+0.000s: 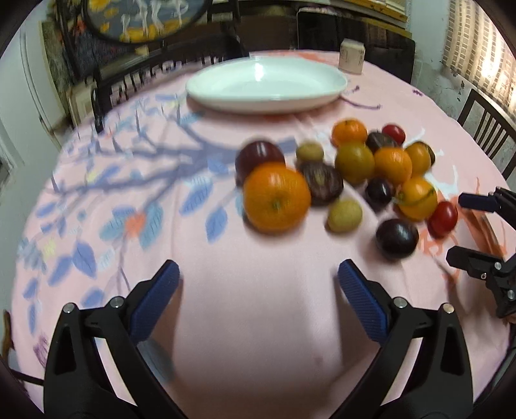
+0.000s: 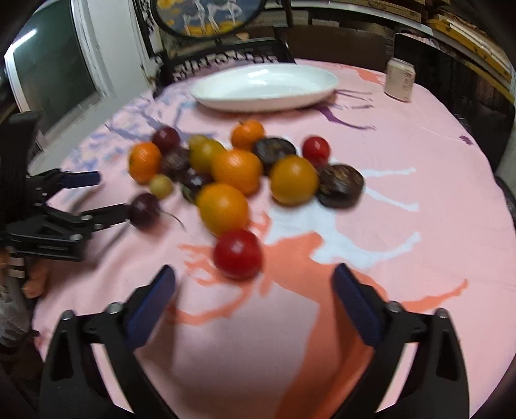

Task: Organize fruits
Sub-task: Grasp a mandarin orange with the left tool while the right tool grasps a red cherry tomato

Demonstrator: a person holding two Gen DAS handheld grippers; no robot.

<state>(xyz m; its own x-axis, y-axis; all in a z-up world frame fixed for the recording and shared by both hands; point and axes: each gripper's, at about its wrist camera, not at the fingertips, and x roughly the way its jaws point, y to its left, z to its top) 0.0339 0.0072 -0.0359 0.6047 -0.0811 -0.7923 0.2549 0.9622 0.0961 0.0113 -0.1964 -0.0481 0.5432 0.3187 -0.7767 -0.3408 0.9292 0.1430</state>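
One white plate (image 1: 267,85) and one can (image 1: 351,56) stand at twelve o'clock. Two red tomatoes (image 2: 238,253) are among the fruit. Blur defeats other counts.

You are working in a home dining room. A round desk (image 1: 96,193) wears a pink cloth printed with branches and leaves, and carries a white oval serving dish (image 1: 266,85), loose fruit (image 1: 276,196) and a small can (image 2: 400,82). Dark wooden chairs (image 1: 487,129) ring it; a framed round picture (image 2: 208,16) leans behind.
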